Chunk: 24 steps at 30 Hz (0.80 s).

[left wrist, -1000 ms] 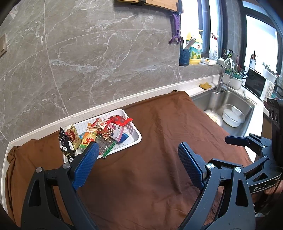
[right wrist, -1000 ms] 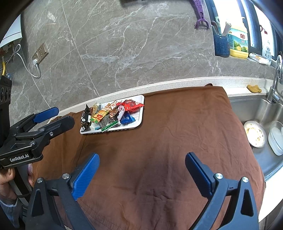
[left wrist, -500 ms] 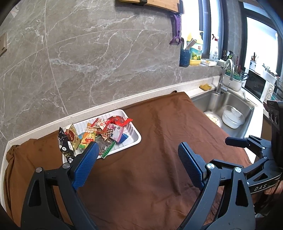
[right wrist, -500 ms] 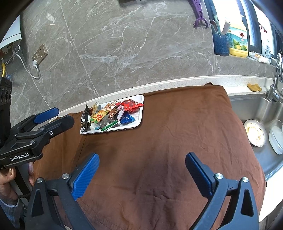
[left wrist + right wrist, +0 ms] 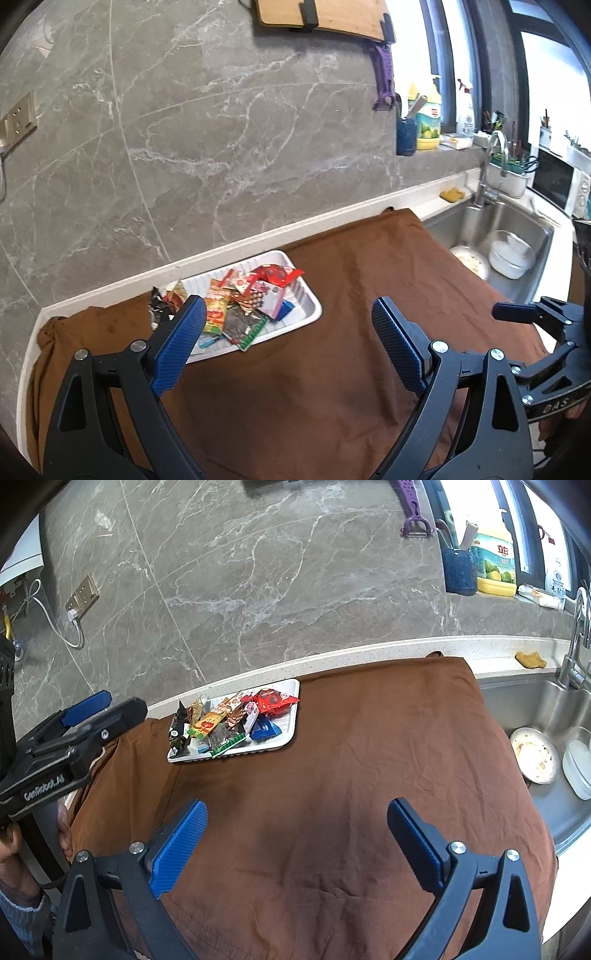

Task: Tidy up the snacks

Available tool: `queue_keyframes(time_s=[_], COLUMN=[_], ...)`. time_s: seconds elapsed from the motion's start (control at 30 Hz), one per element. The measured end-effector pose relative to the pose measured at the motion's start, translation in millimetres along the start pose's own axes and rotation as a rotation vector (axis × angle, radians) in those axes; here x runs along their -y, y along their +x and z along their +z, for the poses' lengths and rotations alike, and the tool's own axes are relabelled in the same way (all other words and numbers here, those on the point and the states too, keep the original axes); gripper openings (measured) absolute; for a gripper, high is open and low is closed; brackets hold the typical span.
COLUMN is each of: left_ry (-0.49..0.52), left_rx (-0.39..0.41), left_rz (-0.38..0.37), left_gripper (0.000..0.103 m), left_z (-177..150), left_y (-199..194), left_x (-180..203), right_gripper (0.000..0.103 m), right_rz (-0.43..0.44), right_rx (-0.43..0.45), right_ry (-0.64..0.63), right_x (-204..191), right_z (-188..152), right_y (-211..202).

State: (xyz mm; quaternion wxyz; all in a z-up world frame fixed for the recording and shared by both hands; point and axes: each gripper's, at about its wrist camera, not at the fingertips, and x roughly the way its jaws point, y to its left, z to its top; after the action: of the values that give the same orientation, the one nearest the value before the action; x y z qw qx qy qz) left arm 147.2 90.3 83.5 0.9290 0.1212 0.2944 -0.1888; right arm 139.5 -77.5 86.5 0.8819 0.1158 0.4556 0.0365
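A white tray (image 5: pixel 286 738) lies at the back left of the brown cloth (image 5: pixel 332 794), heaped with several colourful snack packets (image 5: pixel 225 725); a red packet (image 5: pixel 275 699) lies at its right end. In the left wrist view the same tray (image 5: pixel 308 314) and packets (image 5: pixel 247 302) sit just beyond my left gripper (image 5: pixel 288 325), which is open and empty above the cloth (image 5: pixel 332 369). My right gripper (image 5: pixel 295 823) is open too, empty, hovering over bare cloth nearer the front. The left gripper's body (image 5: pixel 66 749) shows at the left edge of the right wrist view.
A steel sink (image 5: pixel 546 716) on the right holds a dirty plate (image 5: pixel 533 755) and a white bowl (image 5: pixel 580 764). A faucet (image 5: pixel 493 166), bottles and a blue cup stand on the ledge behind. The marble wall rises close behind the tray. The counter's front edge is near.
The left wrist view has tilted upward a little, so the tray and counter sit lower in it and more wall shows. The right gripper has not moved; both stay open.
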Motion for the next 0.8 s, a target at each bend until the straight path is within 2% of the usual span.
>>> queue_keyframes(time_s=[0.23, 0.4, 0.53, 0.63, 0.7, 0.77, 0.8], left_ry=[0.035, 0.052, 0.032, 0.011, 0.035, 0.014, -0.006], left_rx=[0.046, 0.028, -0.001, -0.004, -0.024, -0.021, -0.022], left_rz=[0.097, 0.182, 0.130, 0.177, 0.150, 0.123, 0.082], left_gripper=[0.091, 0.091, 0.091, 0.091, 0.091, 0.091, 0.091], left_z=[1.6, -0.4, -3.6, -5.5, -5.3, -6.1, -6.7], left_y=[-4.8, -3.6, -0.6, -2.2, 0.3, 0.2, -0.5], left_x=[5.8, 12.5, 12.5, 12.9, 15.1, 12.4, 9.4], right_gripper=[0.101, 0.101, 0.101, 0.101, 0.101, 0.102, 0.102], right_rz=[0.003, 0.007, 0.007, 0.008, 0.008, 0.007, 0.007], right_rx=[0.001, -0.001, -0.005, -0.008, -0.010, -0.011, -0.012], right_ry=[0.012, 0.020, 0.024, 0.029, 0.033, 0.036, 0.037], right_x=[0.2, -0.2, -0.4, 0.0, 0.3, 0.9, 0.4], right_z=[-2.1, -3.5, -4.1, -4.8, -5.6, -6.5, -6.9], right_y=[-1.1, -1.0, -0.6, -0.3, -0.4, 0.0, 0.5])
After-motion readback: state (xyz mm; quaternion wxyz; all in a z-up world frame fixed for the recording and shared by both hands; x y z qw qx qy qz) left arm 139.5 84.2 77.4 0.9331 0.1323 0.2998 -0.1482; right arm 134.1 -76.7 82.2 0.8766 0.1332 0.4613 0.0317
